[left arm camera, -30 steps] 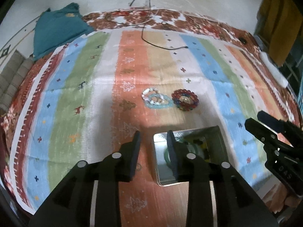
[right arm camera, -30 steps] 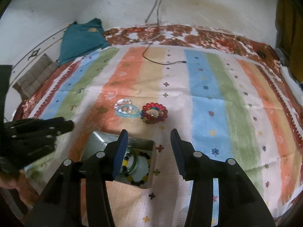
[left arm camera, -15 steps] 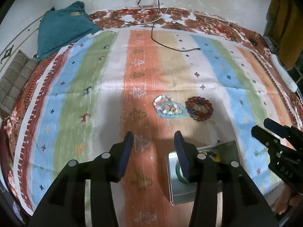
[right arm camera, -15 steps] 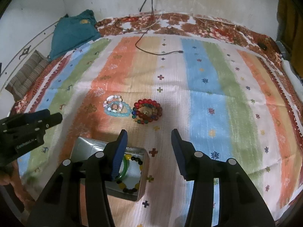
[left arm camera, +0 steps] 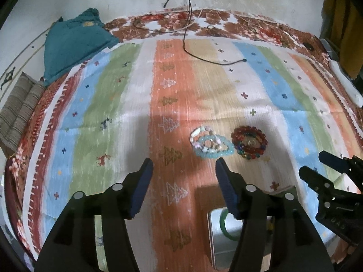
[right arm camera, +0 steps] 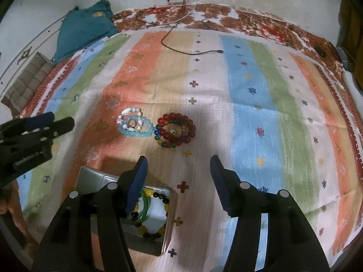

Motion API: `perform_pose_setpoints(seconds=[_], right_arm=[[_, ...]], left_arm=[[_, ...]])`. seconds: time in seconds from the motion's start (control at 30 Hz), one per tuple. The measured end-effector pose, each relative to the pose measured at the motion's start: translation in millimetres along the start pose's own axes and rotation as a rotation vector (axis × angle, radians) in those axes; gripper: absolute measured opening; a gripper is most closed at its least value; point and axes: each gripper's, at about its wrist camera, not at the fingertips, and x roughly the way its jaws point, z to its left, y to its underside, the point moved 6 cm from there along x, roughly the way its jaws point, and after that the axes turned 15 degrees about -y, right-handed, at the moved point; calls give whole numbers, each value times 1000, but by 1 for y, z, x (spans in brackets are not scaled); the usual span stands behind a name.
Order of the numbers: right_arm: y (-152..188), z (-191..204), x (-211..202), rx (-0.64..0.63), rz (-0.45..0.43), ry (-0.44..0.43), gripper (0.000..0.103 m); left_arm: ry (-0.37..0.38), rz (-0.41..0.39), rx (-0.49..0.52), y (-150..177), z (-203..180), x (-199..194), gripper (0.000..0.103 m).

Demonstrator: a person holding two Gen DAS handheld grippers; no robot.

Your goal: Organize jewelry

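Observation:
On the striped bedspread lie a pale blue and white bead bracelet cluster (left arm camera: 211,144) (right arm camera: 133,124) and a red bead bracelet cluster (left arm camera: 249,142) (right arm camera: 175,131), side by side. A metal tin (right arm camera: 90,176) (left arm camera: 215,244) sits nearer, holding a green bangle (right arm camera: 145,206) and a yellow-and-black bead bracelet (right arm camera: 156,229). My left gripper (left arm camera: 184,165) (right arm camera: 60,119) hovers just short of the pale cluster, its jaws opening with nothing between them. My right gripper (right arm camera: 178,161) (left arm camera: 313,163) hangs below the red cluster, jaws also opening and empty. Its left finger covers part of the tin.
A black cable (left arm camera: 204,56) trails from the wall across the far part of the spread. A teal cloth (left arm camera: 72,43) and a folded striped cloth (left arm camera: 20,111) lie at the far left edge. The spread's brown flowered border (right arm camera: 261,25) runs along the back.
Both grippers have moved forward toward the bracelets, so the tin has slid down and nearer in both views. Both pairs of jaws stand wider apart than before.

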Motion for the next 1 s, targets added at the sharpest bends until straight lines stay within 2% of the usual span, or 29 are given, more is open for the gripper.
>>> perform_pose_setpoints(seconds=[0.17,0.3,1.0], right_arm=[[-5,-5,11,4,19,12,57],[-15,-11,12,20,-11,1,57],[-23,-25,68,32,118,9,57]], left_arm=[[7,33,-13,-6,-1,17,59],[8,48,-5,-10,-4,27,59],[-7,90,51,-28,-18,77,59]])
